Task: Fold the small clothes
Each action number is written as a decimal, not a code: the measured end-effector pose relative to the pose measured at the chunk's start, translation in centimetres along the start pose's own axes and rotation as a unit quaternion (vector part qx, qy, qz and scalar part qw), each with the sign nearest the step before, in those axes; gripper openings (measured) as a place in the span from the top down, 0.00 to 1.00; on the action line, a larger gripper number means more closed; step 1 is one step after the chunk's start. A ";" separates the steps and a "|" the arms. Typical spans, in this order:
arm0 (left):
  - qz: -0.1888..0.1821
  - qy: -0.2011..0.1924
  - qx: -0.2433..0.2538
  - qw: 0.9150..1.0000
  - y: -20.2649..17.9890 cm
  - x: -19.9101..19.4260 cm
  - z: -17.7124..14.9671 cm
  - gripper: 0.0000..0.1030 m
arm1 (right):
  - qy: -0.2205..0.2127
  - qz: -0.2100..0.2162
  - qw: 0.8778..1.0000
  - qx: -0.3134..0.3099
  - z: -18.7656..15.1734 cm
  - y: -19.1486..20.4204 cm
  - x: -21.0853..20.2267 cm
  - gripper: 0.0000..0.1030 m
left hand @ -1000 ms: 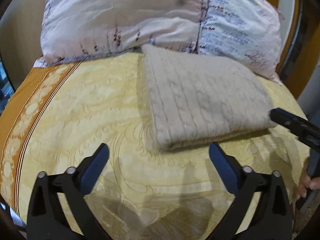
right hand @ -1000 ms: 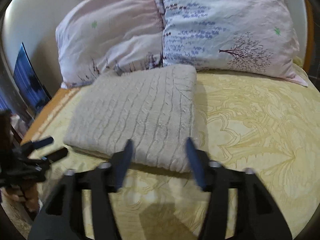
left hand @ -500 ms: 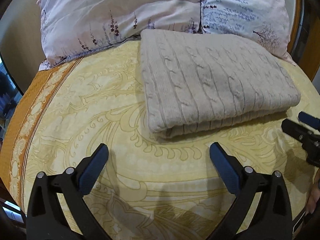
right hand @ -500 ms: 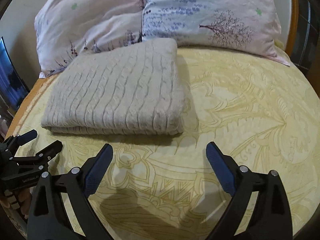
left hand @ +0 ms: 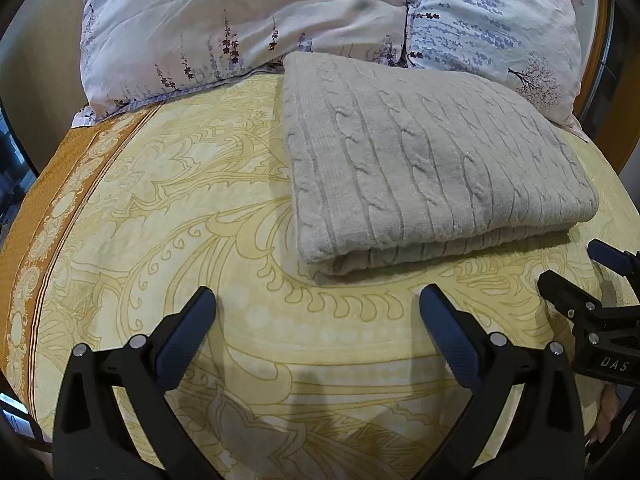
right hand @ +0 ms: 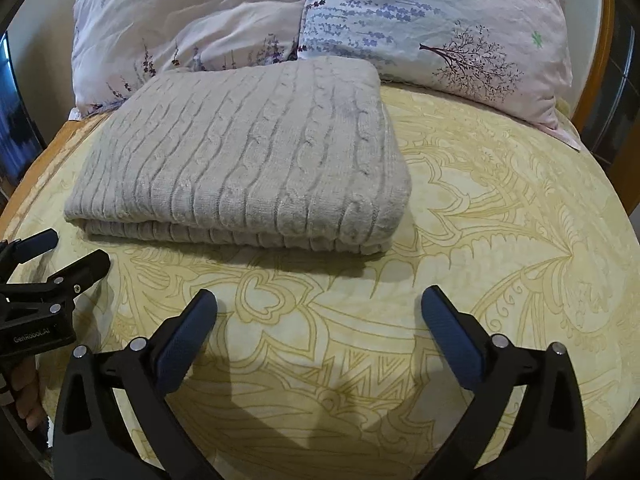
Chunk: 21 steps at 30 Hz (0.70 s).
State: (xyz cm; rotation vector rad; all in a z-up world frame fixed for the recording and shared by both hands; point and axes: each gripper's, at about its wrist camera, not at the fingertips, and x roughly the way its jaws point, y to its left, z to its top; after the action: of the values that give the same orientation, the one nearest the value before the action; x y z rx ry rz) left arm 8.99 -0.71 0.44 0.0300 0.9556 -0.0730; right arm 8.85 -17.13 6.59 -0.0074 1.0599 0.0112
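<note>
Right gripper (right hand: 319,308) jaws just opened wide, nothing between; folded grey sweater (left hand: 424,160) on yellow bedspread (left hand: 180,208), touching pillows (left hand: 248,20), apart from both grippers; left gripper (left hand: 318,306) wide, empty.

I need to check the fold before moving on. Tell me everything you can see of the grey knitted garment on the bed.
The grey cable-knit garment lies folded into a neat rectangle, layers stacked and showing along its near edge. It looks soft and thick. It rests flat on the yellow patterned bedspread, its far edge against the two pillows. Neither gripper touches it.
</note>
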 end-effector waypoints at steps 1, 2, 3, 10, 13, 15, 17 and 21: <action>-0.001 0.000 0.000 1.000 0.0 0.0 0.0 0.02 | 0.000 0.000 1.000 0.000 0.0 0.0 0.0 0.01; 0.000 0.000 0.000 1.000 -0.1 0.0 0.0 0.02 | 0.000 0.000 1.000 0.000 0.0 0.0 0.0 0.01; 0.000 0.000 0.000 1.000 -0.1 0.0 0.0 0.02 | 0.000 0.000 1.000 0.000 0.0 0.0 0.0 0.01; 0.000 0.000 0.000 1.000 0.0 0.1 0.0 0.02 | 0.000 0.001 1.000 -0.001 0.0 0.0 0.0 0.01; 0.000 0.000 0.000 1.000 0.0 0.1 0.0 0.02 | 0.000 0.001 1.000 -0.001 0.0 0.0 0.0 0.01; 0.000 0.000 0.000 1.000 0.0 0.1 0.0 0.02 | 0.000 0.001 1.000 -0.001 0.0 0.0 0.0 0.01; 0.000 0.000 0.000 1.000 0.0 0.1 0.0 0.02 | 0.000 0.001 1.000 -0.001 0.0 0.0 0.0 0.01; 0.000 0.000 0.000 1.000 0.0 0.1 0.0 0.02 | 0.000 0.001 1.000 -0.001 0.0 0.0 0.0 0.01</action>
State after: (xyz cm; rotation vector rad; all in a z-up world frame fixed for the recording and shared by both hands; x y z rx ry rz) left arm 9.05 -0.74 0.33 0.0295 0.9549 -0.0736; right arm 8.83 -17.14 6.60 -0.0086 1.0601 0.0144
